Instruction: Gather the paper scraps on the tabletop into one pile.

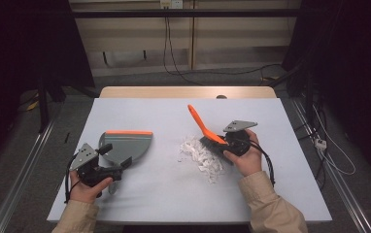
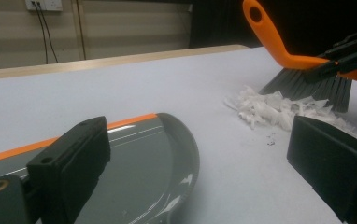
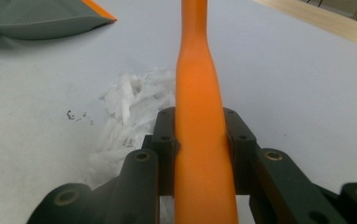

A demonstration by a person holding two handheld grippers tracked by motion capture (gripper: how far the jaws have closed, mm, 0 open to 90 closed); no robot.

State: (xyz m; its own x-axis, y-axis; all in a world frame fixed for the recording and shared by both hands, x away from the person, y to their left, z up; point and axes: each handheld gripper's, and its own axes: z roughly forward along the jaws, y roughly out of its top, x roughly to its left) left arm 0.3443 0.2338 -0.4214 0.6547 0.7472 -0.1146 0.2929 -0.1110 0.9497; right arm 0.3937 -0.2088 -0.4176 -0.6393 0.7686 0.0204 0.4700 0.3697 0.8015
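Observation:
A grey dustpan [image 1: 127, 143] with an orange lip lies flat on the left half of the table; it shows close up in the left gripper view [image 2: 153, 154]. My left gripper [image 1: 115, 155] is open at its near side, one jaw over the pan and the other over bare table. My right gripper [image 1: 227, 141] is shut on the orange handle of a hand brush [image 1: 203, 127], seen running up between its jaws [image 3: 197, 93]. The dark bristles rest at the right side of a heap of white paper shreds [image 1: 200, 155], [image 2: 279, 107], [image 3: 130, 107].
The light grey table top [image 1: 149, 194] has a wooden strip [image 1: 188, 92] along its far edge. A few dark specks [image 3: 76, 115] lie left of the shreds. Cables and a power strip [image 1: 321, 143] lie on the floor at the right.

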